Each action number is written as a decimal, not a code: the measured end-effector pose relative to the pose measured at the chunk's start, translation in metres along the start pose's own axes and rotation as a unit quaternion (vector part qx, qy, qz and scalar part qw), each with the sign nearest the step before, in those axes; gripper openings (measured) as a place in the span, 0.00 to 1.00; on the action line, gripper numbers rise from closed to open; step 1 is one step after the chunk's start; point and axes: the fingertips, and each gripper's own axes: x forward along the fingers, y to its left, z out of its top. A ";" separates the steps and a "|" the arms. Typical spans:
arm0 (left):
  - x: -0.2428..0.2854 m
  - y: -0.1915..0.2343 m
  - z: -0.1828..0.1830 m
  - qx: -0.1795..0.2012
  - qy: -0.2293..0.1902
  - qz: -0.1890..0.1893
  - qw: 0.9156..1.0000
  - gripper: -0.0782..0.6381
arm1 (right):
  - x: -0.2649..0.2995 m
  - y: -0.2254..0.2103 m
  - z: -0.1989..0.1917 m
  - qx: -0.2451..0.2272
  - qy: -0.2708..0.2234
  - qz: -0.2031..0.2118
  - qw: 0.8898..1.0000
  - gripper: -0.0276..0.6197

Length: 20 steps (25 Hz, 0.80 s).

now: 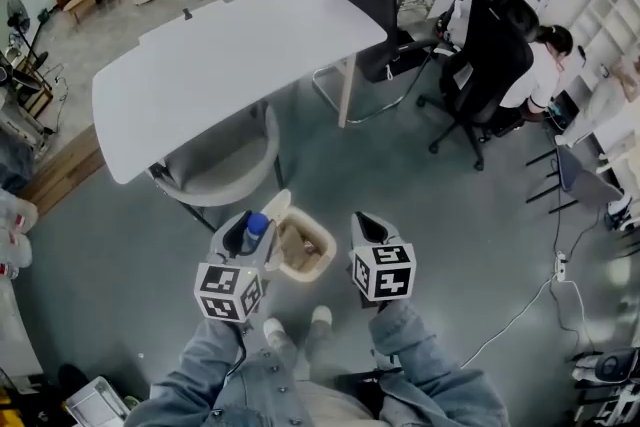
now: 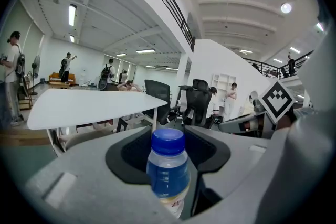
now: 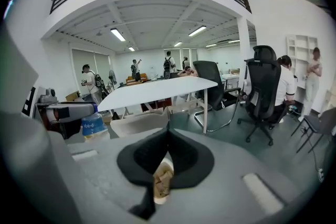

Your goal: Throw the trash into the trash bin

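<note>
A small clear bottle [image 1: 255, 227] with a blue cap and blue label stands upright between the jaws of my left gripper [image 1: 243, 235], which is shut on it. In the left gripper view the bottle [image 2: 168, 170] fills the middle between the grey jaws. It hangs just left of the open beige trash bin [image 1: 322, 245] on the floor, which has brown paper inside. My right gripper [image 1: 368, 227] hovers at the bin's right side, shut and holding nothing. In the right gripper view the bin [image 3: 161, 182] shows through the slit under the closed jaws, and the bottle [image 3: 94, 126] sits at the left.
A large white table [image 1: 230, 55] stands ahead with a grey round chair [image 1: 225, 165] tucked under it. Black office chairs [image 1: 490, 65] and a seated person [image 1: 540, 75] are at the right. A cable and power strip [image 1: 560, 265] lie on the grey floor.
</note>
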 end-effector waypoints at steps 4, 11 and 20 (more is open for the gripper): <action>0.023 -0.002 -0.020 0.014 0.009 -0.004 1.000 0.39 | 0.025 -0.019 -0.020 -0.001 0.011 0.013 1.000 0.05; 0.063 -0.003 -0.096 0.017 0.049 -0.012 0.999 0.39 | 0.073 -0.053 -0.091 0.035 0.053 0.017 0.998 0.05; 0.116 0.027 -0.219 -0.004 0.064 0.010 0.998 0.39 | 0.132 -0.071 -0.222 0.080 0.112 0.009 0.990 0.05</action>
